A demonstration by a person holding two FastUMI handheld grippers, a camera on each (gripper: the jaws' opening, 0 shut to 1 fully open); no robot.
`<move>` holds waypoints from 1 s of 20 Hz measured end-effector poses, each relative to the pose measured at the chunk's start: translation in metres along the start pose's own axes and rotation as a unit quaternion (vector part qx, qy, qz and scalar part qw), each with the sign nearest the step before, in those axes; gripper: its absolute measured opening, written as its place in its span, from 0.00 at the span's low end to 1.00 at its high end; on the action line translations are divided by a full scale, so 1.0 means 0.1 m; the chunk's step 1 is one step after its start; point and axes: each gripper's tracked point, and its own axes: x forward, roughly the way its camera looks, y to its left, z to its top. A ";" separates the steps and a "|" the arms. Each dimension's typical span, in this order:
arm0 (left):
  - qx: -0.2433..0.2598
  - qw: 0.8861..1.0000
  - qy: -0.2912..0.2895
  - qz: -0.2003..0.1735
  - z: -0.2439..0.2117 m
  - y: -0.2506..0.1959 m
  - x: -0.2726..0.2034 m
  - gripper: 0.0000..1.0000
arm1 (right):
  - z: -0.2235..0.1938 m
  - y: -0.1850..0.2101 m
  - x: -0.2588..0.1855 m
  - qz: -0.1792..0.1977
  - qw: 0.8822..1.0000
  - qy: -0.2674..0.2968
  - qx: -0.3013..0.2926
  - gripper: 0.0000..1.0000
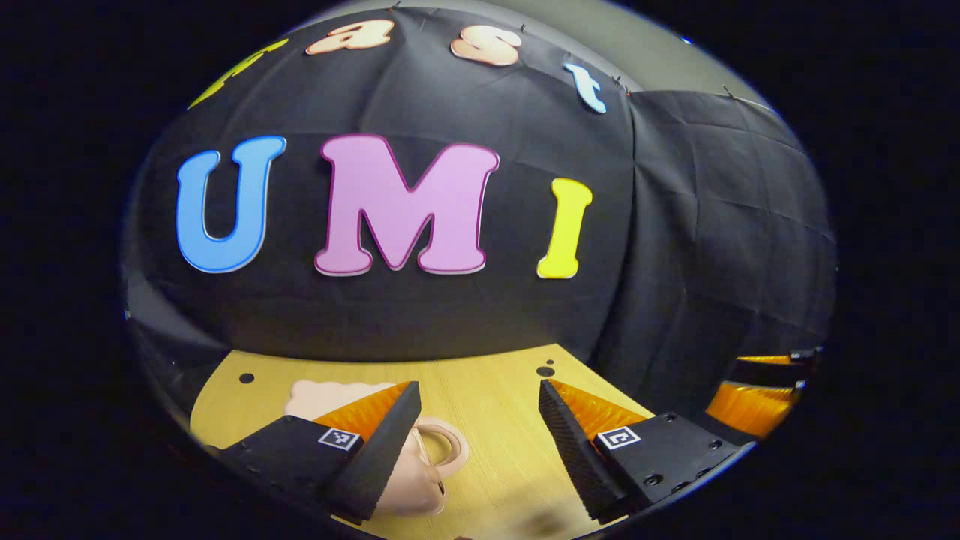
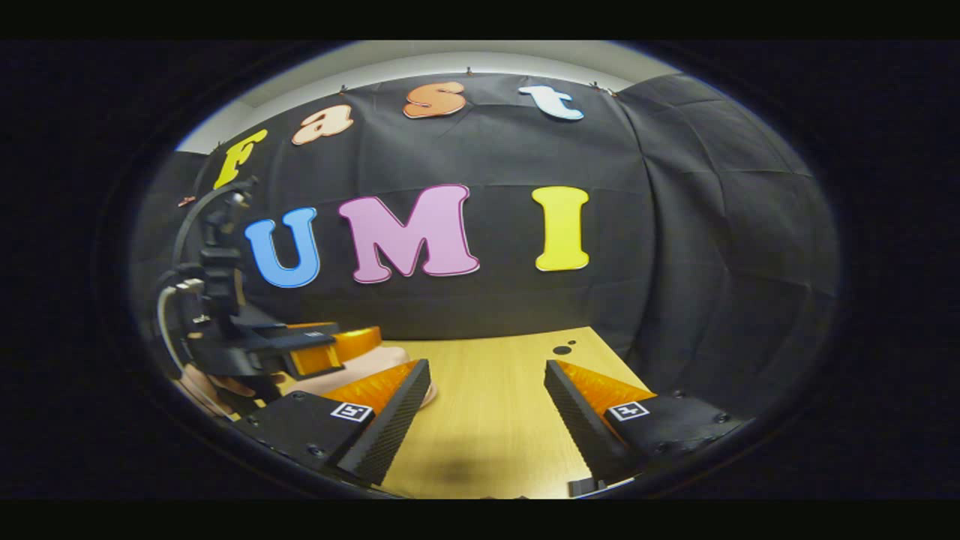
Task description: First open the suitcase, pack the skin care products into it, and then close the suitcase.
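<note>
A pale pink suitcase (image 1: 411,491) with a loop handle (image 1: 452,442) lies on the wooden table (image 1: 491,420), partly hidden behind my left gripper's left finger. My left gripper (image 1: 476,390) is open above the table, with nothing between its fingers. The right gripper (image 2: 487,369) is open too and holds nothing over bare wood. In the right gripper view the left gripper (image 2: 351,345) is at the left, held by a hand (image 2: 206,386), with the pink suitcase (image 2: 379,361) just beyond it. The right gripper (image 1: 726,386) shows at the right edge of the left gripper view.
The black cloth wall stands close behind the table's far edge and wraps round its right side. Small dark holes (image 1: 545,370) mark the table top near the back right corner; another hole (image 1: 246,378) is at the left.
</note>
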 end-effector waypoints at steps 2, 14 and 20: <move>-0.011 1.000 -0.026 0.012 0.23 0.10 -0.41 0.99 | 0.04 0.15 -0.04 0.010 1.000 -0.008 -0.008 0.97; 0.003 0.976 -0.116 0.186 0.40 1.24 -1.80 0.96 | 0.06 1.03 -0.22 0.070 0.994 -0.047 -0.068 0.97; 0.029 0.978 -0.115 0.174 0.33 1.29 -1.82 0.96 | 0.08 1.16 -0.26 0.059 0.993 -0.062 -0.076 0.98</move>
